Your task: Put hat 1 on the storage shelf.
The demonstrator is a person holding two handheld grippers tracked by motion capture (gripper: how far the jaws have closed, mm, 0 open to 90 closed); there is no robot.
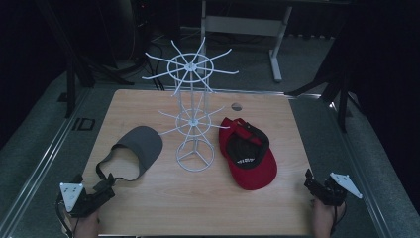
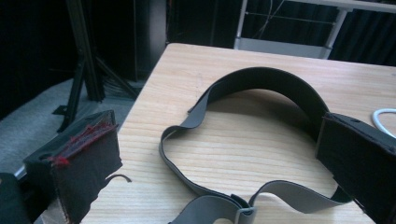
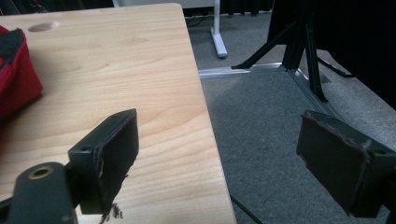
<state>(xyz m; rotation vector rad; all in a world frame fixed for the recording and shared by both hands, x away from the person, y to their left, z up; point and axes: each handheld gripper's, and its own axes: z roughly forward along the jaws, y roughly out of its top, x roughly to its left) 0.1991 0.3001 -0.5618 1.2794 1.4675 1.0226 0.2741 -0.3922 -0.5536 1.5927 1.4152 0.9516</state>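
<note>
A grey visor [image 1: 141, 144] lies on the wooden table [image 1: 163, 213], left of a white wire hat rack [image 1: 189, 65] that stands upright at the centre. To the rack's right rests a red and black cap [image 1: 250, 153]. My left gripper [image 1: 106, 186] sits at the front left, open, just behind the visor's strap. In the left gripper view the dark band [image 2: 266, 77] and the grey strap [image 2: 196, 186] lie ahead of and between the wide jaws of the left gripper [image 2: 224, 154], untouched. My right gripper [image 1: 311, 181] is open at the front right edge, holding nothing.
In the right gripper view the right gripper [image 3: 226, 158] straddles the table's right edge, with the red cap [image 3: 16, 79] at far left and grey carpet [image 3: 261, 116] beyond. A round hole [image 1: 236, 105] marks the tabletop behind the cap. Dark stands and a desk frame [image 1: 277, 49] surround the table.
</note>
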